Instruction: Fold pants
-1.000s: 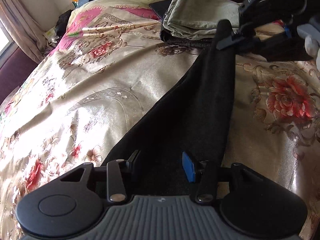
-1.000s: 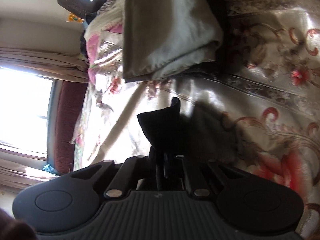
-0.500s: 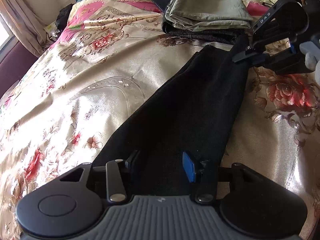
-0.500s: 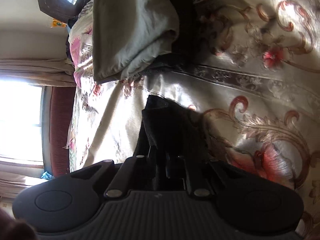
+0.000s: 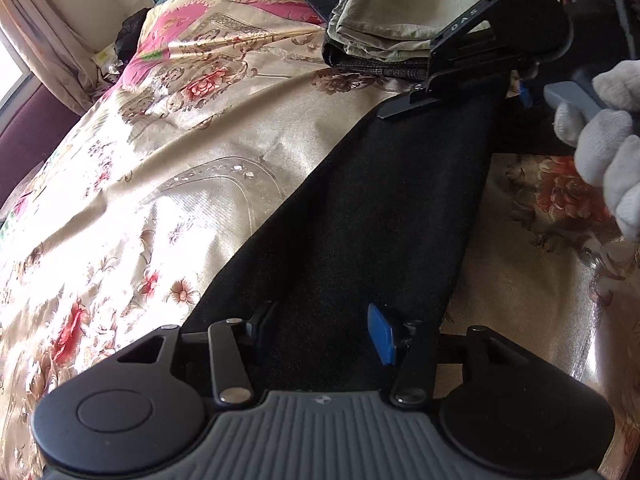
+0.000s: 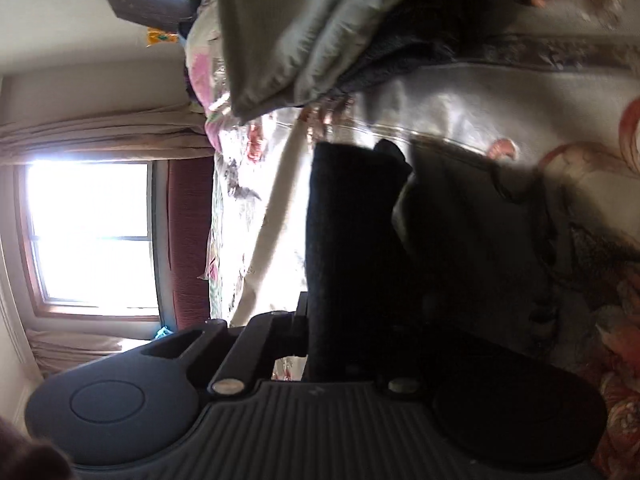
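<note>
A floral bedspread (image 5: 180, 168) fills both views, with a stack of folded clothes (image 5: 384, 20) at its far end. On it lie the black pants (image 5: 380, 208), a long dark strip running from my left gripper (image 5: 320, 328) up to my right gripper (image 5: 404, 106).

I judge this the laying-out step: the far end is being set down flat before a fold. My left jaws stand partly apart and have just opened a little further, straddling the near cloth without pinching it. My right jaws, having just closed, are nipped tight on the far end of the pants.

Next, I reckon, the right must let go once the cloth lies smooth, then both must take fresh hold for the fold.

The left view shows the full length of the garment and the gloved hand (image 5: 604, 140) working the right tool. The right view, blurred and turned sideways, shows only the pinched end, plus a bright window (image 6: 92, 236) the other misses.
</note>
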Available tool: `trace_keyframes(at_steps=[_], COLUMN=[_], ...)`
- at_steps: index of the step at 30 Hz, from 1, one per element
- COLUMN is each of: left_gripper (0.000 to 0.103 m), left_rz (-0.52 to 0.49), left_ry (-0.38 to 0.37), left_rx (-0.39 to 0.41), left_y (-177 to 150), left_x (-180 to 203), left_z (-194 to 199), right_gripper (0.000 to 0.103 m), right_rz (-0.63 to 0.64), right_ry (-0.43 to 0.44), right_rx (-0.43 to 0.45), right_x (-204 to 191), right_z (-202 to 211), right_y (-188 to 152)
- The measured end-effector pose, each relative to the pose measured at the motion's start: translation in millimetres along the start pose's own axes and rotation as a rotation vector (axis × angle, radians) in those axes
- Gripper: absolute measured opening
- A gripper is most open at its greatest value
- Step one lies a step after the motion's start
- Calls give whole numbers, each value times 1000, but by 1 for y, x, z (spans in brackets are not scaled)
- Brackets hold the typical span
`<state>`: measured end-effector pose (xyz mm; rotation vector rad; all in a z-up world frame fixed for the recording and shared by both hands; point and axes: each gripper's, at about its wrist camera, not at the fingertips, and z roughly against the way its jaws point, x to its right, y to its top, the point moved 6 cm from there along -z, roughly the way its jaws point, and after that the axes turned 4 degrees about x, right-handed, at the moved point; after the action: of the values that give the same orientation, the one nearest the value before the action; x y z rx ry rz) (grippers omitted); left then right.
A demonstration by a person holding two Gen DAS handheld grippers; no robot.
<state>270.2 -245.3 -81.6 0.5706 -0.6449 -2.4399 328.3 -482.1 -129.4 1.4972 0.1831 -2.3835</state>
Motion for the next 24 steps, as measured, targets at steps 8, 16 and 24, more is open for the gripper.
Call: trace_keyframes(at_steps=[8, 16, 24], left_gripper=[65, 66, 66], left_rz=[97, 318, 455], left_ry=[1, -30, 76], left_rx=[-43, 85, 50], left_y=[-7, -38, -170], left_x=[4, -37, -139], left_z=[-15, 20, 100], right_gripper=[6, 6, 7], right_rz=[-37, 346, 813], right_ry=[-48, 19, -21], right_rx=[-56, -108, -277], right_x=[-16, -148, -223], right_z=[-4, -3, -55], right_y=[11, -64, -280])
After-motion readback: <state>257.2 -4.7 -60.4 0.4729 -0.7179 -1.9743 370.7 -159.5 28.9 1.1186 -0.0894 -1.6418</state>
